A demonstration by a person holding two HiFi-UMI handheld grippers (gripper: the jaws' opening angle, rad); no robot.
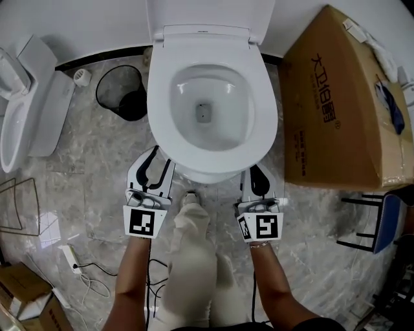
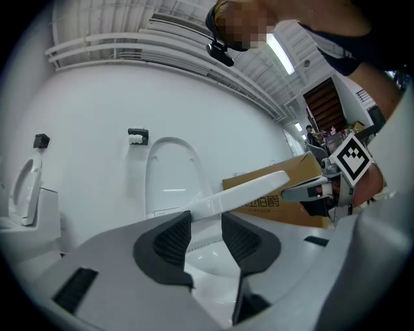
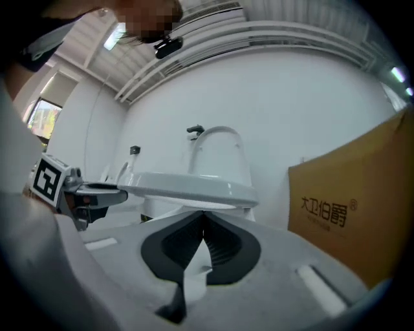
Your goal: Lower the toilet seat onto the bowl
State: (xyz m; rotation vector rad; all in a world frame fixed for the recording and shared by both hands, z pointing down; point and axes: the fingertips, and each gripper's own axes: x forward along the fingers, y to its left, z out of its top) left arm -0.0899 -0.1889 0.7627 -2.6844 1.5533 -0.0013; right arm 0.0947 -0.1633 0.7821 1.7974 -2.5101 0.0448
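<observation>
The white toilet seat (image 1: 158,110) lies flat on the bowl (image 1: 207,173), and the lid (image 1: 207,16) stands upright against the wall. My left gripper (image 1: 157,157) is at the bowl's front left, level with the seat rim. It is open, and the seat (image 2: 252,191) shows just beyond its pads (image 2: 174,242), which do not press on it. My right gripper (image 1: 257,171) is at the bowl's front right, a little below the seat (image 3: 187,186). It (image 3: 202,223) is shut with nothing between its pads.
A large cardboard box (image 1: 336,103) stands close on the toilet's right. To the left are a black wire bin (image 1: 121,90) and a second toilet (image 1: 26,97). A power strip (image 1: 70,257) with its cable lies at the lower left. A blue stool (image 1: 385,223) is at the right.
</observation>
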